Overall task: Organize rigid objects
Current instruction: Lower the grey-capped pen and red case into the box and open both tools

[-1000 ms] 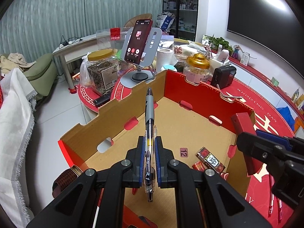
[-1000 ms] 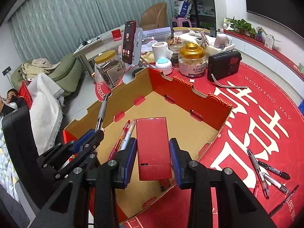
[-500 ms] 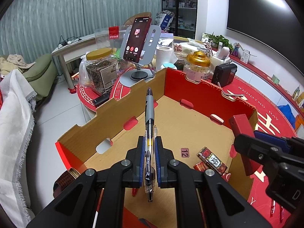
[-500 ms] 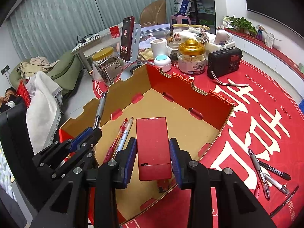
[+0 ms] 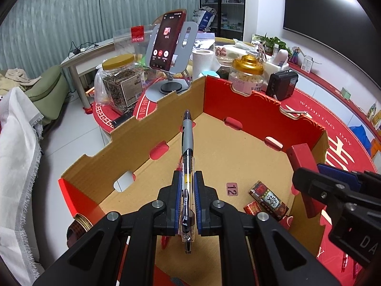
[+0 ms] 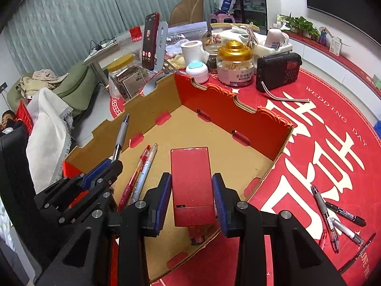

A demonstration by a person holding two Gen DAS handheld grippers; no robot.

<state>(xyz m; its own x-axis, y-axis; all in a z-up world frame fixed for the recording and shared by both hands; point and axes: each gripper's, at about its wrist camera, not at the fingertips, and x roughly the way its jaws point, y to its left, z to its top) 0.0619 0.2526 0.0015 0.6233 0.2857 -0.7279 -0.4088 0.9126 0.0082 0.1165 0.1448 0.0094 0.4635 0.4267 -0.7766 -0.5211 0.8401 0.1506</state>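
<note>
Red tablecloth (image 6: 333, 143) w/ white lettering covers the table; a cardboard box (image 5: 147, 133), red outside and open on top, sits on it w/ jars, a radio (image 6: 277, 72) and a phone on a stand (image 5: 166, 40) crowded behind.

Left gripper (image 5: 187, 190) is clamped tight on a pen (image 5: 187, 143), pen lying along the fingers and pointing fwd over the box, probably so it can go down flat on the box floor beside the two pens (image 6: 140, 174) already lying there. Right gripper (image 6: 191, 190) pinches a flat red case (image 6: 190, 178) by its long sides, held above the near part of the box; that grip keeps it level for a drop inside. Both tilt downward into the box, so I judge both items are headed there. Small printed packet (image 5: 268, 199) already lies in the near corner.

More pens and markers (image 6: 338, 214) are loose on the cloth, right of the box, prob. next to sort.

Hard to tell: what the case actually is, no label readable. Pen's rear end sits under the fingers; its lower side can't be seen. Something red lies under the case near the box wall, mostly covered. Round brown thing at the box's left outer corner is cut off by the gripper body. Packet text too small to read.
</note>
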